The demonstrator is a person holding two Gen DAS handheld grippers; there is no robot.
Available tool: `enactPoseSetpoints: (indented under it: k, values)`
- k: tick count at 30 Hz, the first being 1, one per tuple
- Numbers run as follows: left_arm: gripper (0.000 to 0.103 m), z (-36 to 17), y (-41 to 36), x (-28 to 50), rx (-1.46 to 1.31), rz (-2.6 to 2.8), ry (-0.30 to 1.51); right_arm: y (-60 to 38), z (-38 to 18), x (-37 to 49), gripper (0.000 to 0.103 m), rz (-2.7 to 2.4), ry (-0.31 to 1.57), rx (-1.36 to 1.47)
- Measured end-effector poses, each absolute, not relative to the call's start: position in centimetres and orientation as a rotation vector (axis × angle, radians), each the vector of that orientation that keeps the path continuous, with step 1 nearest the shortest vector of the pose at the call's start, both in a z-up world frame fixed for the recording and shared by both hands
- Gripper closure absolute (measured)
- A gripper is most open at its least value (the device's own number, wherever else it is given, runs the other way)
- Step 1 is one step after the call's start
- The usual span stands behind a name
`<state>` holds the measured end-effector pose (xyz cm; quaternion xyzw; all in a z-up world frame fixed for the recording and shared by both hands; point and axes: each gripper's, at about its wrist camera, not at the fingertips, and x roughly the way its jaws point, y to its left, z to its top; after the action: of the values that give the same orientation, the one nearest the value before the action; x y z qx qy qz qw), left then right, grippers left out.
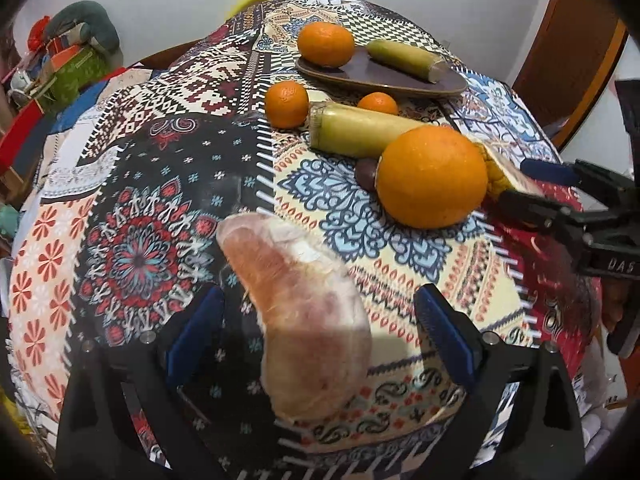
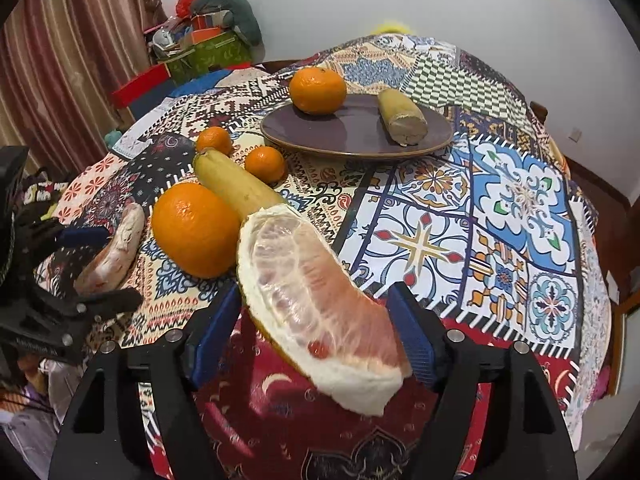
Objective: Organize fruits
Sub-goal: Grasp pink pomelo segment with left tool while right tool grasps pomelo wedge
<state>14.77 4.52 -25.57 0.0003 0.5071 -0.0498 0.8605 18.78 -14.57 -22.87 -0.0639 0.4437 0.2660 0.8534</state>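
Fruits lie scattered over the patchwork-patterned tablecloth (image 2: 500,208): a big round orange (image 2: 195,229) touches a yellow banana piece (image 2: 240,184), with two small tangerines just beside. The dark oval plate (image 2: 352,132) holds a tangerine (image 2: 318,90) and a stubby banana piece (image 2: 402,122). The left gripper (image 1: 320,320) gapes wide around a peeled pinkish pomelo segment (image 1: 308,312); the right gripper (image 2: 312,332) stands open about a rind-backed pink pomelo wedge (image 2: 316,304).
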Motion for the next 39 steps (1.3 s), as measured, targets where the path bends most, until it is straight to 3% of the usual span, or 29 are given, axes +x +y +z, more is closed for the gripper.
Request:
enactPoseSetpoints:
  k: [11,18,35,39]
  values:
    - [0.049,-24.8,5.3,14.1,-0.022,-0.075,1.056,-14.0,-23.8,19.7,0.033,0.577,0.971,-0.165]
    - [0.051,-24.3,7.3,14.6,-0.101,-0.129,1.103,-14.7,-22.9,18.7,0.050,0.591,0.970,-0.172]
    - [0.046,-25.0,4.7,15.7,-0.013,-0.092,1.072,-15.4,-23.5,19.0,0.050,0.623,1.037,-0.154]
    - [0.058,-24.7,5.3,15.5,-0.012,-0.097,1.073,-15.9,-23.3,18.9,0.052,0.604,1.023,-0.114]
